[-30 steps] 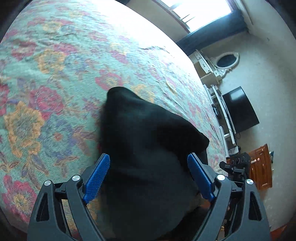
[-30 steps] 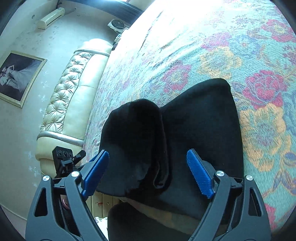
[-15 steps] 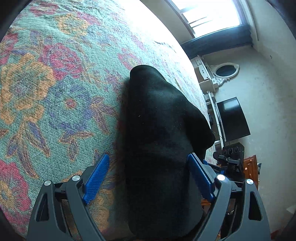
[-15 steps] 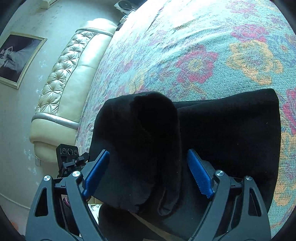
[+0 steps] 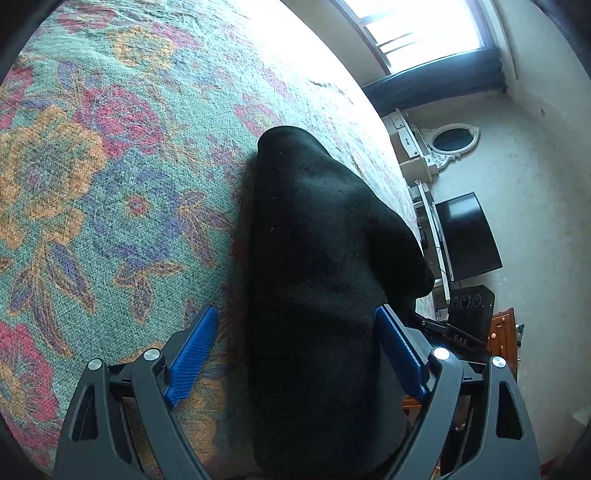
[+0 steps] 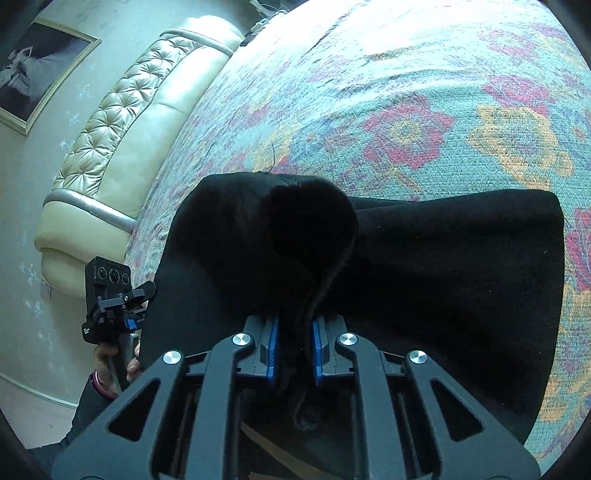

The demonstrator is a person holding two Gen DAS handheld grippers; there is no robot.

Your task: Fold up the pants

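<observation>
Black pants (image 6: 443,280) lie partly folded on a floral bedspread (image 6: 406,110) near the bed's edge. My right gripper (image 6: 293,350) is shut on a raised fold of the pants (image 6: 310,229), with cloth bunched between its blue pads. In the left wrist view the pants (image 5: 317,258) run forward between the fingers. My left gripper (image 5: 295,350) is open, its blue pads on either side of the cloth without pressing it. The left gripper (image 6: 110,306) also shows at the left of the right wrist view, beside the pants' edge.
A cream tufted headboard (image 6: 122,122) and a framed picture (image 6: 33,70) stand to the left. A window (image 5: 424,33), a white dresser with an oval mirror (image 5: 450,140), a dark TV (image 5: 469,236) and a wooden cabinet (image 5: 502,332) stand beyond the bed's right edge.
My right gripper has closed on the raised fold of the pants; it was open before. Both grippers have moved slightly forward over the bed. My left gripper stays open.
</observation>
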